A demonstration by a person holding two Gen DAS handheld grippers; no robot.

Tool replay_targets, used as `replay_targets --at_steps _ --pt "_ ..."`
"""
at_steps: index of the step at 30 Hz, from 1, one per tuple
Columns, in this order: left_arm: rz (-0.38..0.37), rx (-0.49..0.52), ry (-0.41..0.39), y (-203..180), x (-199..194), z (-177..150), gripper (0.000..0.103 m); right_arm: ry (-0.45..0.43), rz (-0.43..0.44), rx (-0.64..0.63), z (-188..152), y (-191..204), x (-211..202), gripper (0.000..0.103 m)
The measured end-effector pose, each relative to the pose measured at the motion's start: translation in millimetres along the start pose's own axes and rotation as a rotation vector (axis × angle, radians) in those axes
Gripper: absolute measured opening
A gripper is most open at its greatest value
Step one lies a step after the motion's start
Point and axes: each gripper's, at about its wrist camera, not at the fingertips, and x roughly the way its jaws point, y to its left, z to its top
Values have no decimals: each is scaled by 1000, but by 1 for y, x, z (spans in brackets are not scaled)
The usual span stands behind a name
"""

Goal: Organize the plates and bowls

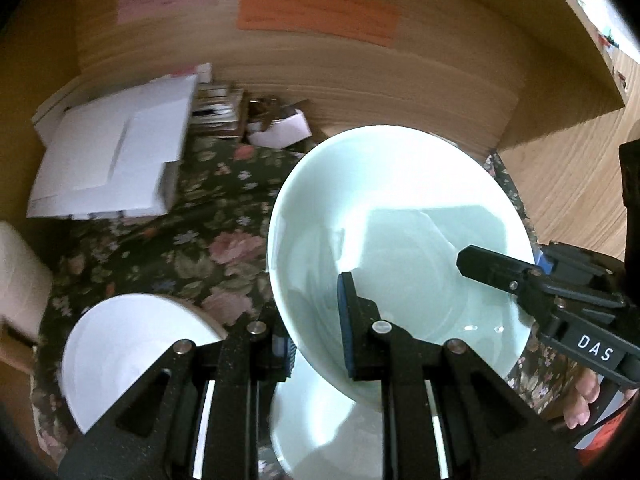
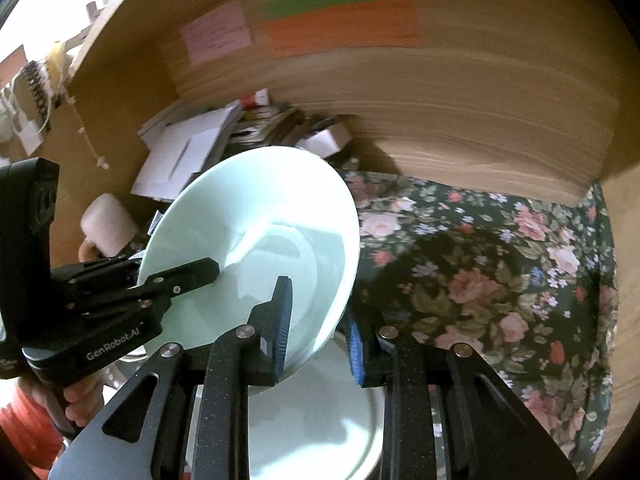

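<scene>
Fingers (image 1: 492,266) marked "DAS", perhaps "GenRobot.AI".

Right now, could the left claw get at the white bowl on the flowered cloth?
Probably not yet: the left claw is shut on the rim of the pale green bowl, shared with the right claw. The white bowl itself lies uncovered.

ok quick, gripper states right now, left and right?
Left gripper: closed on the green bowl's rim.
Right gripper: closed on the same bowl's opposite rim.
</scene>
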Motion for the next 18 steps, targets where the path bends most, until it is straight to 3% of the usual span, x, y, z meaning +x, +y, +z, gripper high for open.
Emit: replay_targets --at_steps 18 --pt "87 -101 -26 71 -48 -40 18 28 119 -74 -4 76 25 23"
